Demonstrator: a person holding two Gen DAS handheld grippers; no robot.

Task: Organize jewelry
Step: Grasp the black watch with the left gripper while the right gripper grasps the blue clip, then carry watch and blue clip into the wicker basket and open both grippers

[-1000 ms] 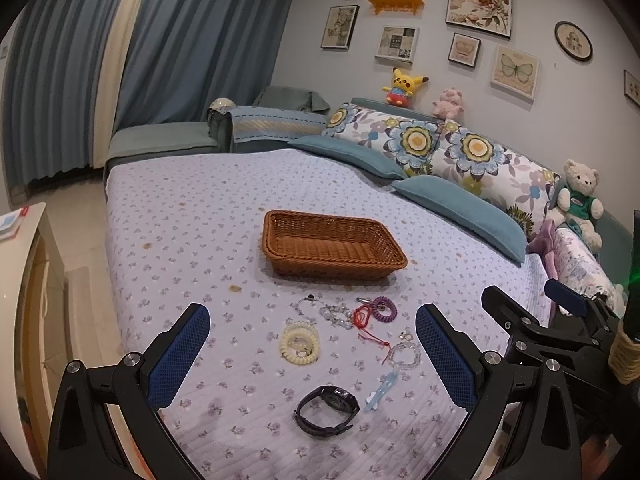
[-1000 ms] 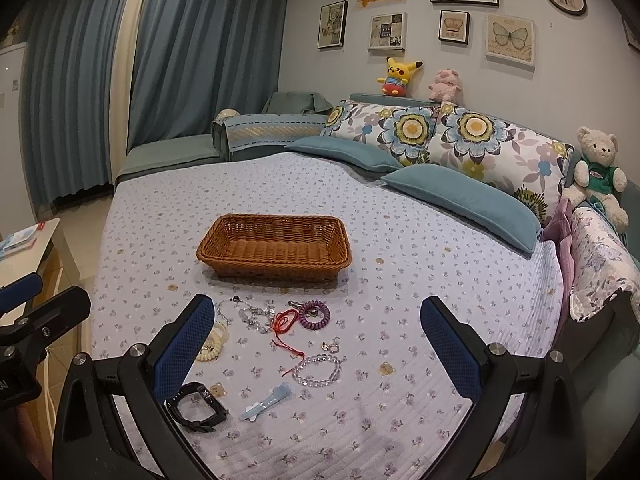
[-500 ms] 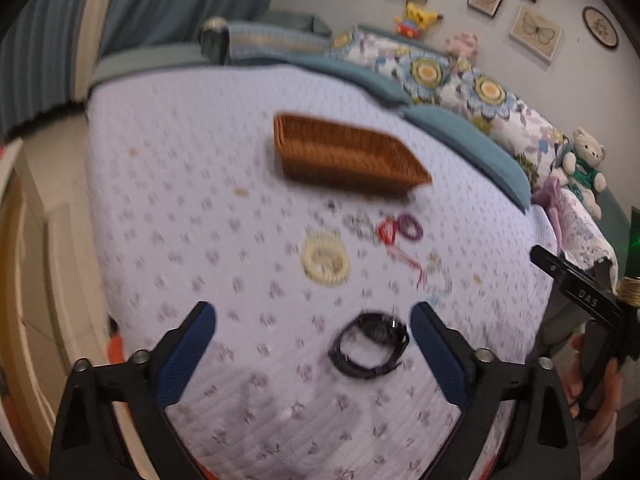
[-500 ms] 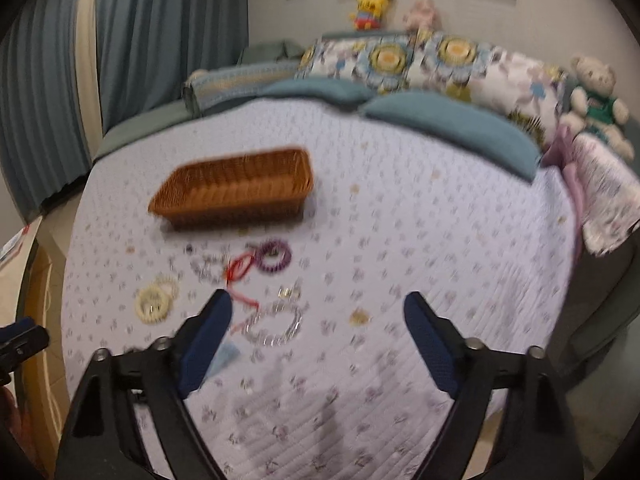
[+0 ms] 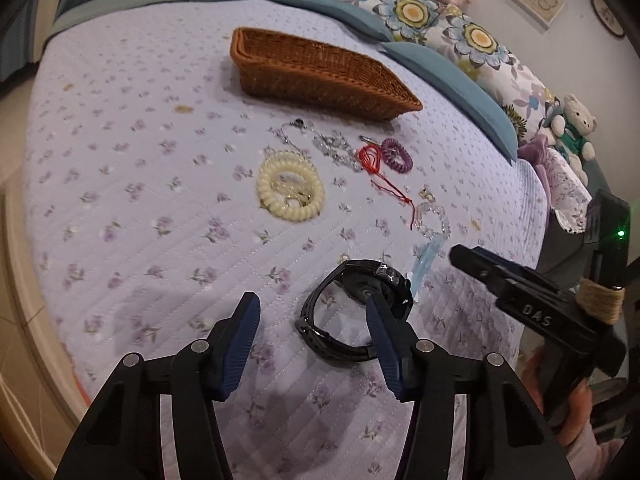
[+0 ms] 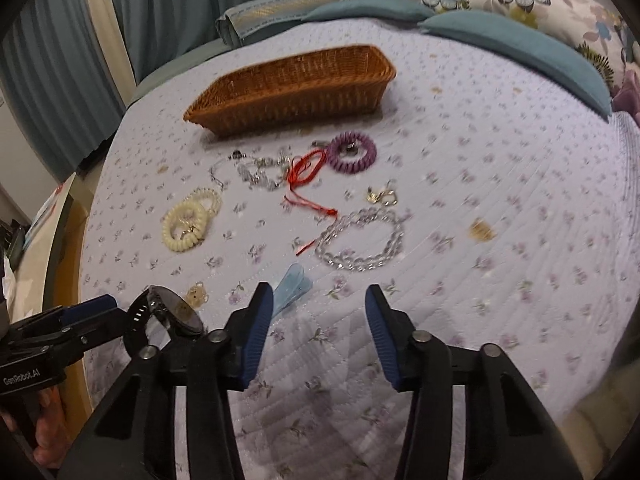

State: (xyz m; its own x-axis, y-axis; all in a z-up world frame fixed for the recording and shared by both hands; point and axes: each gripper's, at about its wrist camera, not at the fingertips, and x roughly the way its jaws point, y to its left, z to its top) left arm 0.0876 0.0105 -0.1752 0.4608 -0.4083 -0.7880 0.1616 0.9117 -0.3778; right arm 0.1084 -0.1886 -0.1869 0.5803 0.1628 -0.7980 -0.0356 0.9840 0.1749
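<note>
Jewelry is lying scattered on the quilt (image 5: pixel 132 152) in front of a wicker basket (image 5: pixel 316 72). From the left wrist view, the left gripper (image 5: pixel 310 316) is hanging over a black watch (image 5: pixel 356 312), its jaws about half open and just having been closing; the right pad is sitting in front of the watch's band, the left pad is standing clear over bare quilt, and nothing is pinched. Farther out are lying a cream coil tie (image 5: pixel 290 186), a red cord (image 5: pixel 378 170), a purple coil tie (image 5: pixel 396 155), a clear bead bracelet (image 5: pixel 432 220) and a pale blue clip (image 5: pixel 428 258). The right gripper's black body is showing at the right edge. From the right wrist view, somewhat blurred, the right gripper (image 6: pixel 318 314) is hovering over the quilt just short of the bead bracelet (image 6: pixel 360 240), jaws also about half open and just having been closing, with nothing between them; the blue clip (image 6: pixel 292 284) is lying just beside its left pad. The watch (image 6: pixel 168 316) is sitting at lower left beside the left gripper's finger (image 6: pixel 86 308). The basket (image 6: pixel 296 88) is standing empty beyond the pile.
</note>
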